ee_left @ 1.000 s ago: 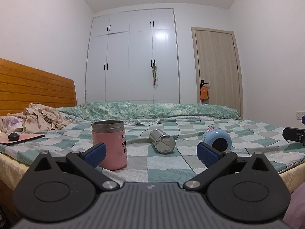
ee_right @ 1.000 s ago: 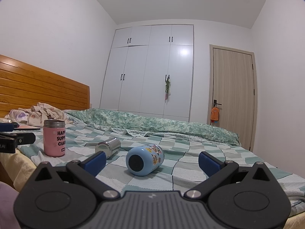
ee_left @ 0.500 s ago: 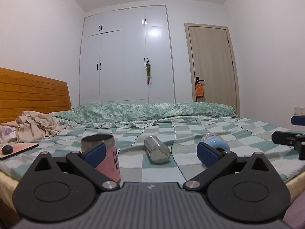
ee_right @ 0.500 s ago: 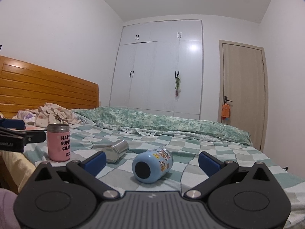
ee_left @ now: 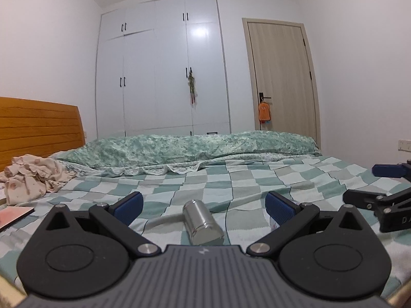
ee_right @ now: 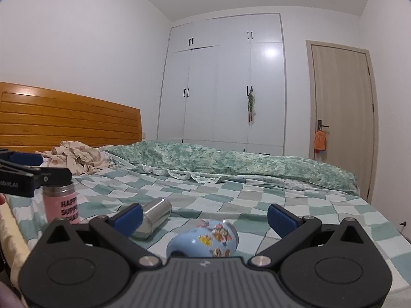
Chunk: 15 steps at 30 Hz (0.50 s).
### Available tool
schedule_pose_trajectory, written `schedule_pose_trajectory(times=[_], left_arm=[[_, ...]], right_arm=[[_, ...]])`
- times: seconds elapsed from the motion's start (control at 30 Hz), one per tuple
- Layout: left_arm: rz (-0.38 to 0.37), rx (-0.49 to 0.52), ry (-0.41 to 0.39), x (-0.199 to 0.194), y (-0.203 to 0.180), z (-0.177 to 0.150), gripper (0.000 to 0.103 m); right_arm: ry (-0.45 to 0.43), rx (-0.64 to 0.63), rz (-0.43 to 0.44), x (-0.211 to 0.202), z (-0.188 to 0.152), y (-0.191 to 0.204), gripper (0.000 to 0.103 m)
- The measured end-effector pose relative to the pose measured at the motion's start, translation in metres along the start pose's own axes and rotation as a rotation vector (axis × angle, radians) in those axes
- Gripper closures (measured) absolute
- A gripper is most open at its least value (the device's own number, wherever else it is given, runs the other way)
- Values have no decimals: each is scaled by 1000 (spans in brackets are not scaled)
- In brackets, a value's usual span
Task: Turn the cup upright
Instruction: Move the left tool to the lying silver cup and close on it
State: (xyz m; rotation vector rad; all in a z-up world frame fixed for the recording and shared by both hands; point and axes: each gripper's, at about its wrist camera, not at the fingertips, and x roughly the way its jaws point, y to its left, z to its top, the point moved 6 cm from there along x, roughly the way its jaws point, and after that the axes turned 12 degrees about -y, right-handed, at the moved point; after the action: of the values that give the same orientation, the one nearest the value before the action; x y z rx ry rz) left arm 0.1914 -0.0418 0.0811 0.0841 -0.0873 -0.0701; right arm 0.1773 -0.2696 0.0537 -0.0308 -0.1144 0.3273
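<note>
**A:** Looking along the left gripper (ee_left: 203,204), which cup lies closest?

**B:** The steel cup (ee_left: 203,222), on its side on the checked bedspread (ee_left: 231,179). It sits between the spread blue fingers (ee_left: 128,204), just ahead of them. Its long axis runs almost straight away from the camera, leaning slightly left at the far end, with the flat end facing the gripper. Nothing is pinched.

**A:** And the right gripper (ee_right: 204,215)?

**B:** Its fingers (ee_right: 281,217) are also spread wide and hold nothing. The blue cartoon cup (ee_right: 205,238) lies on its side directly below and between them, dark end toward the camera. The steel cup (ee_right: 154,217) shows behind its left finger, well off centre.

**A:** So which hand takes which?

**B:** I'd judge each is lined up on its own cup. For the left, closing across the steel barrel looks workable, since the axis points along the fingers. The pink tumbler (ee_right: 61,204) already stands upright.
</note>
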Motion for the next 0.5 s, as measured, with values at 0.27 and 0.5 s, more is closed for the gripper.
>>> schedule_pose_trajectory(times=[0.27, 0.5], left_arm=[[-26, 18, 87, 67, -16, 9, 0], [-16, 51, 199, 128, -25, -1, 0]], right_arm=[[48, -1, 62, 69, 3, -23, 0], [88, 8, 125, 130, 3, -45, 0]])
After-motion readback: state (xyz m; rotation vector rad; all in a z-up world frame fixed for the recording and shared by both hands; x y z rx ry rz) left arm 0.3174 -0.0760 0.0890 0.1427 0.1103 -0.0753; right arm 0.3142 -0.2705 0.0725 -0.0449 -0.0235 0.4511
